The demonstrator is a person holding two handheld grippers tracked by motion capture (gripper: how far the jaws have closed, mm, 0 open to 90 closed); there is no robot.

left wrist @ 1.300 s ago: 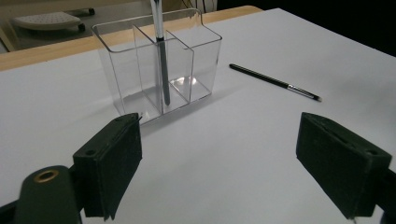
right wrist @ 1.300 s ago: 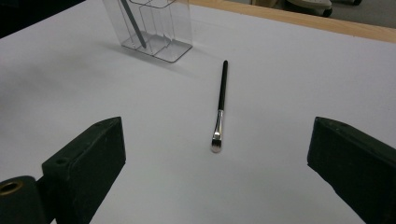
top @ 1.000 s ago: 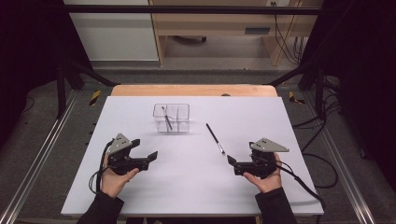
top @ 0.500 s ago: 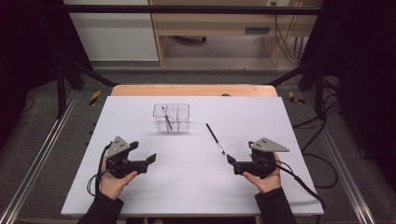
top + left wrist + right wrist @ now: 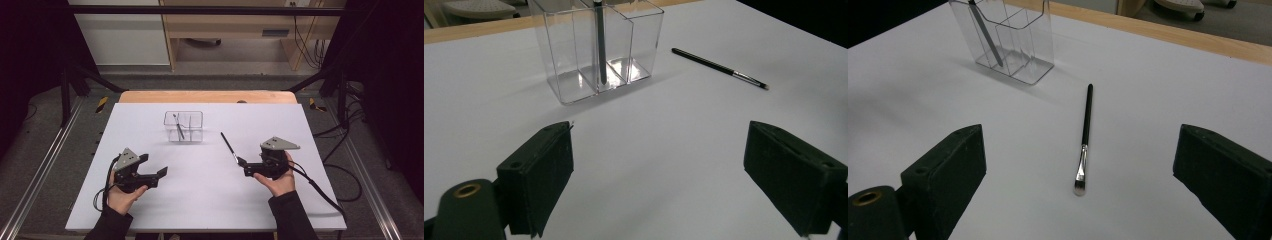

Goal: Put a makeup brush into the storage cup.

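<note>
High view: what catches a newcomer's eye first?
The clear organizer stands upright mid-table toward the far edge, with one dark tool leaning inside. A black brush lies flat to its right, bristle end toward the open right gripper. The left gripper, also open, sits apart at the near left.

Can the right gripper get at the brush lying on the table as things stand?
Probably yes: the right gripper is open and aimed at the brush, whose bristle end lies between its fingers with only bare table around it.
</note>
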